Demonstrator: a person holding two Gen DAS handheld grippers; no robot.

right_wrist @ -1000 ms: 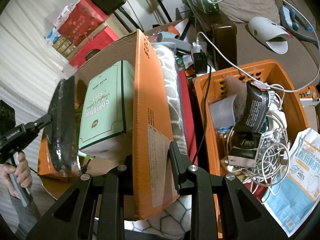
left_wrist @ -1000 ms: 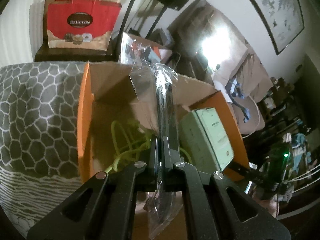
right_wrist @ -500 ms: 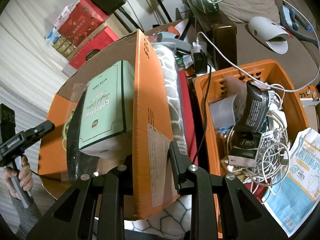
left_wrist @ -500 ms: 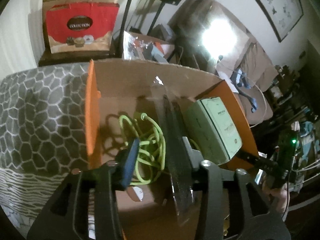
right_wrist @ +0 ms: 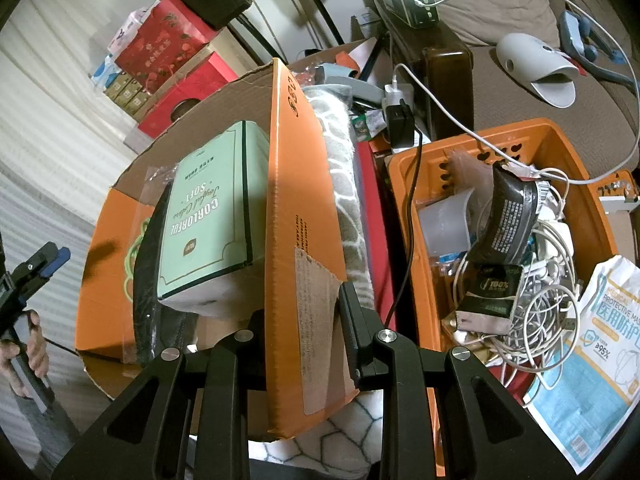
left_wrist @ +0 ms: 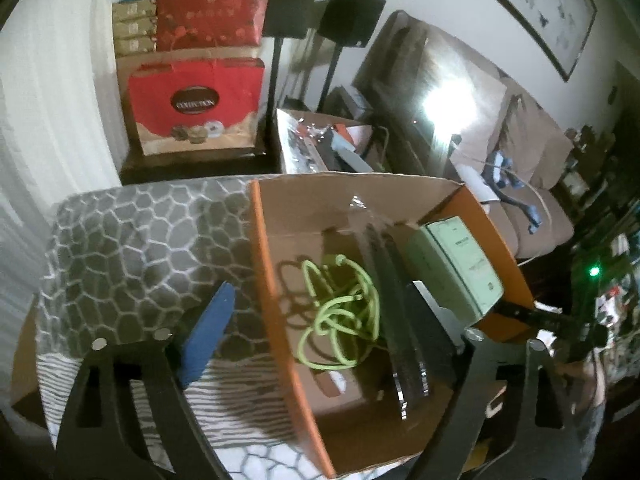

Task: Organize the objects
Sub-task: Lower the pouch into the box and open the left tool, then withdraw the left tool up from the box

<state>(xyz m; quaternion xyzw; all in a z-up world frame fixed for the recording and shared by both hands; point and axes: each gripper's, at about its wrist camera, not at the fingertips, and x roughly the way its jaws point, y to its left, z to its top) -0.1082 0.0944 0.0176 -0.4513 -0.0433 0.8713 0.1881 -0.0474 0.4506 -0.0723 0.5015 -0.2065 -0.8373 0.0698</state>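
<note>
The left gripper (left_wrist: 320,320), fingers spread wide and empty, hangs over the cardboard box (left_wrist: 280,280), where a dark plastic-wrapped item (left_wrist: 396,320) stands on edge between the green cable (left_wrist: 340,312) and the mint tissue pack (right_wrist: 212,216). The right gripper (right_wrist: 300,320) clamps the box's right wall. This placement looks finished; next comes fetching another piece from the orange basket (right_wrist: 580,184).

One cardboard box (left_wrist: 280,288) holds three things: one green cord (left_wrist: 340,316), one mint-green carton (right_wrist: 212,216) and one black packet in clear wrap (left_wrist: 400,320). Beside it stands one orange basket (right_wrist: 592,208), and two red gift boxes (left_wrist: 196,104) are stacked by the wall.
</note>
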